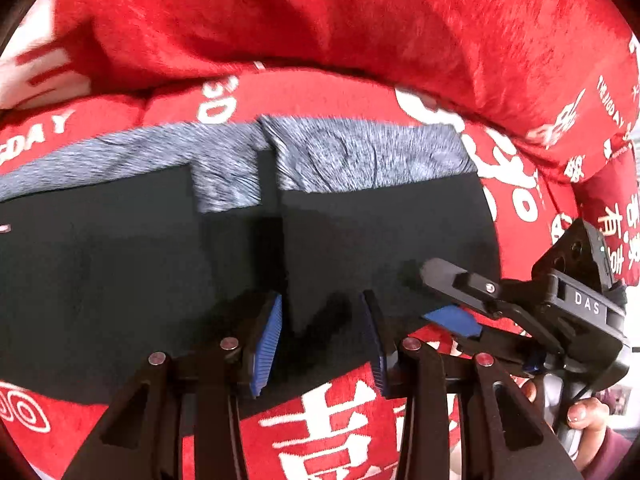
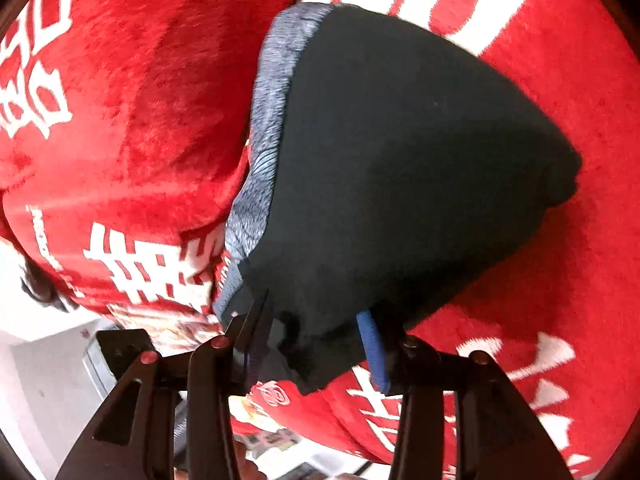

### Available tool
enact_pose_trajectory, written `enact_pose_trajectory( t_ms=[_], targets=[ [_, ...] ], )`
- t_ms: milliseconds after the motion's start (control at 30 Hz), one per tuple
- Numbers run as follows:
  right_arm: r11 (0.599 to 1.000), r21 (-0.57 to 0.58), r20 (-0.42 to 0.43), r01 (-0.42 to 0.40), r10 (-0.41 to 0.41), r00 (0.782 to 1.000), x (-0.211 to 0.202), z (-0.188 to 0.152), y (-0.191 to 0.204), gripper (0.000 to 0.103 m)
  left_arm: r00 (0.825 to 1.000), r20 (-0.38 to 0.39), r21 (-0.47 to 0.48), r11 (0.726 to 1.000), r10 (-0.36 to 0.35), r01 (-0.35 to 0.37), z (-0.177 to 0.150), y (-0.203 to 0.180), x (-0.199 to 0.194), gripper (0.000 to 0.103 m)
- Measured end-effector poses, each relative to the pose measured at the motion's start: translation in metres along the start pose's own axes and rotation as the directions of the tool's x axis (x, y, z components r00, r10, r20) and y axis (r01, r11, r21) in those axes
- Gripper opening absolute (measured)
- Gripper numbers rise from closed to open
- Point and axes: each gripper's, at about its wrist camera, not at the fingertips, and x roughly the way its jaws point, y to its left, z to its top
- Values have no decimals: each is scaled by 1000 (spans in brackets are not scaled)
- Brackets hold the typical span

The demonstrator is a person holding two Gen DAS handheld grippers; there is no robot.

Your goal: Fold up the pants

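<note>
Black pants (image 1: pixel 120 260) with a grey heathered waistband (image 1: pixel 360 152) lie flat across a red blanket. My left gripper (image 1: pixel 322 332) points down at their near edge, and a raised fold of black cloth is pinched between its blue pads. At the pants' right edge my right gripper (image 1: pixel 438 296) comes in from the side, one finger above the cloth and its blue pad under it. In the right wrist view the pants (image 2: pixel 400 160) fill the middle, the waistband (image 2: pixel 272 100) runs along their left side, and their near corner sits clamped in my right gripper (image 2: pixel 312 336).
The red plush blanket (image 1: pixel 320 20) with white lettering rises in a thick roll behind the waistband and spreads under the pants (image 2: pixel 120 80). A person's hand (image 1: pixel 584 416) holds the right gripper's handle. A pale floor (image 2: pixel 40 360) shows beyond the blanket's edge.
</note>
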Motion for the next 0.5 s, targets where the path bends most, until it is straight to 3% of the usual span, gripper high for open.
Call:
enact_pose_trajectory(
  t_ms=[33,67,167,267,367,433,500],
  targets=[
    [1000,17,6,13,-13,1000,2,2,-2,12,1000,-7,-3,1000,4,-4,1,-1,4,40],
    [998,24,7,51,-51,999,4,4,-2,6,1000,-5,-1,1000,14,-14,2,-3,6,40],
    [998,-48,18,34,-33,999,-1,1,19,5,999,24,33,999,-26,25,-2,-9,-12,35],
    [990,-136,-4,27,-28,1000,-6,-9,43,5,998,54,90,995,26,-31,-15,-13,-30,35],
    [993,-103,-41,62,-67,997,11,-16,33,5,986,31,80,982,166,-168,-20,-1,-14,35],
    [991,-66,-58,113,-117,991,30,-15,18,5,988,6,5,988,157,-157,-20,18,-2,38],
    [996,-5,-56,85,-86,995,37,-10,5,4,989,19,-37,988,149,-149,-16,23,-6,41]
  ],
)
